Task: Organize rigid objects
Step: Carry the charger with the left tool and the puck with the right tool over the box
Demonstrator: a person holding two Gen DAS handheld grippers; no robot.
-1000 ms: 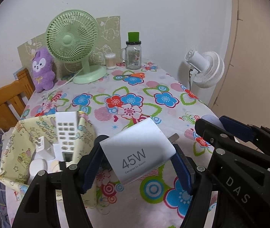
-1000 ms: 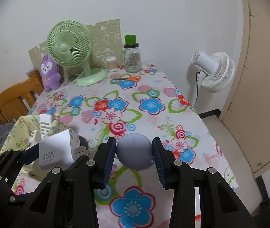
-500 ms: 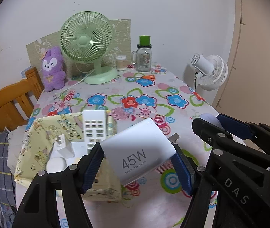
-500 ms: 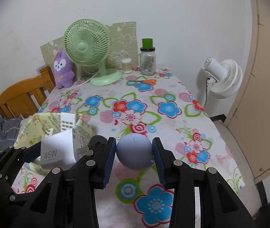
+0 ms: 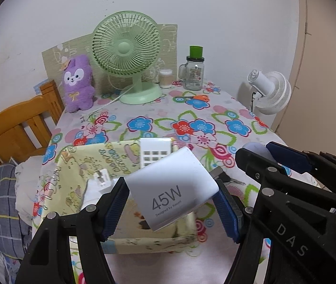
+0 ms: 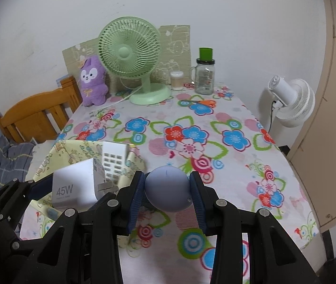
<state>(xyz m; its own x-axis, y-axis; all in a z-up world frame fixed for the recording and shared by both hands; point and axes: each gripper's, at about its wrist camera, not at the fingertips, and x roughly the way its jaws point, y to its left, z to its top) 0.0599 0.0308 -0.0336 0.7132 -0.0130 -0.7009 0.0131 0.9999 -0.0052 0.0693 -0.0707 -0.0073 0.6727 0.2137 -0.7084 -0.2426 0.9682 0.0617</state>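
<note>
My left gripper [image 5: 171, 203] is shut on a white 45W charger [image 5: 171, 187], held above the near end of a yellow patterned fabric box [image 5: 73, 179]. In that box stand a white remote [image 5: 154, 151] and a small white plug [image 5: 101, 178]. My right gripper [image 6: 166, 190] is shut on a pale blue-grey rounded object [image 6: 166, 189], held over the flowered tablecloth [image 6: 215, 142] just right of the box [image 6: 78, 149]. The charger [image 6: 74, 185] and left gripper show at the right wrist view's lower left.
At the table's far end stand a green desk fan [image 5: 126, 54], a purple plush [image 5: 78, 82], a glass jar with a green lid [image 5: 194, 71], a small cup [image 5: 165, 78] and orange scissors [image 5: 195, 98]. A wooden chair [image 5: 18, 120] stands left; a white fan [image 5: 271, 92] right.
Both grippers have drawn back toward the near edge of the table with their objects still held; the fabric box and far-end items now sit farther off and more toward the middle of view.
</note>
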